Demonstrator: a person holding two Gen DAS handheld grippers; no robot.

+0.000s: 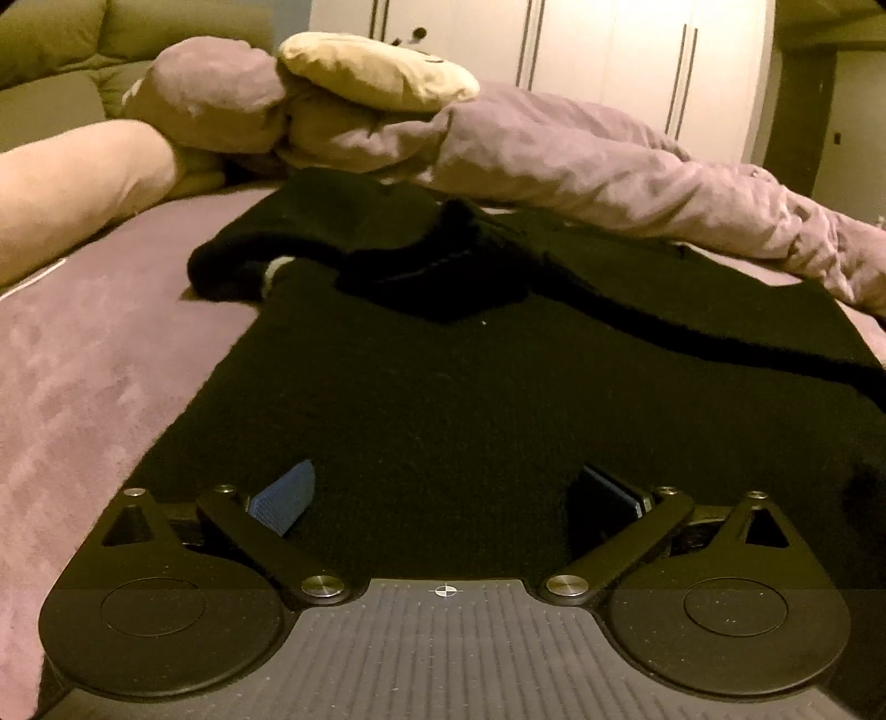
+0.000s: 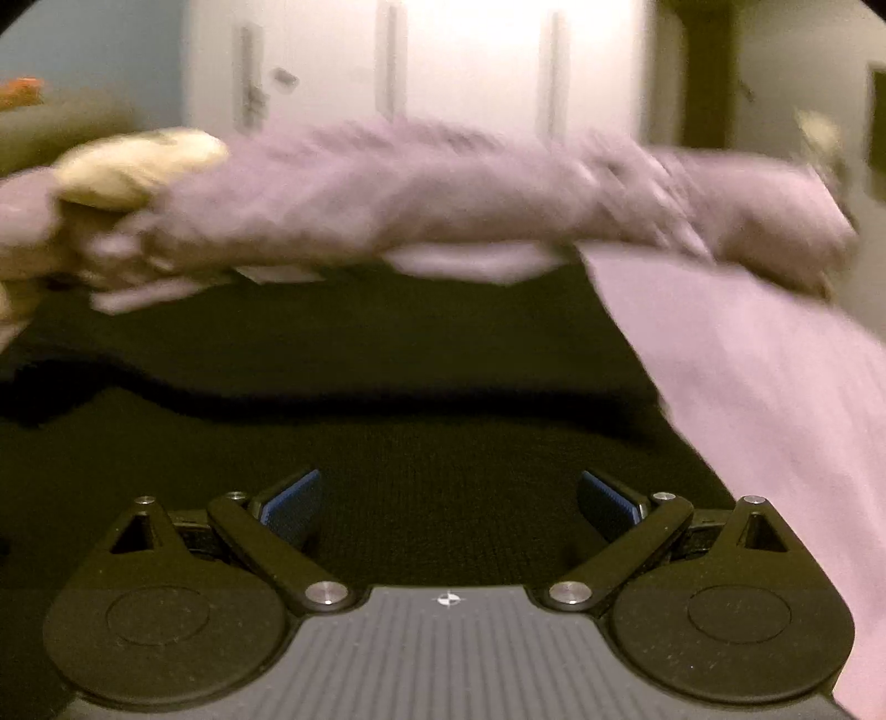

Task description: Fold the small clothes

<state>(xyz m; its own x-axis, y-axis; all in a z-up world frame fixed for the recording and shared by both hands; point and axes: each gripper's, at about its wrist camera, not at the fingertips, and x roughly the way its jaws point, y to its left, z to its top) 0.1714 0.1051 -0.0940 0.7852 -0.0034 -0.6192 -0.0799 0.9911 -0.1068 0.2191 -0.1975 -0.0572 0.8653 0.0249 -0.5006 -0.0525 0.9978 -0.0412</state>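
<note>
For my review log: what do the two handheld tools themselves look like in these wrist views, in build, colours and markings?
Both match. The left tool and right tool each have a grey ribbed base plate bearing a small white crosshair mark, flanked by two black round discs. Black link arms on silver pivot screws carry fingers with blue textured pads. No cables, sleeves or hands show.

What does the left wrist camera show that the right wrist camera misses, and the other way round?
Only the left wrist view shows the bunched sleeve of the black garment, a pink bolster at far left and an olive headboard.

Only the right wrist view shows bare bedsheet on the garment's right side, and it is motion-blurred.

Both show the black garment spread out, the rumpled purple duvet, a cream pillow, white wardrobe doors, and an open hand-held gripper: left, right.
</note>
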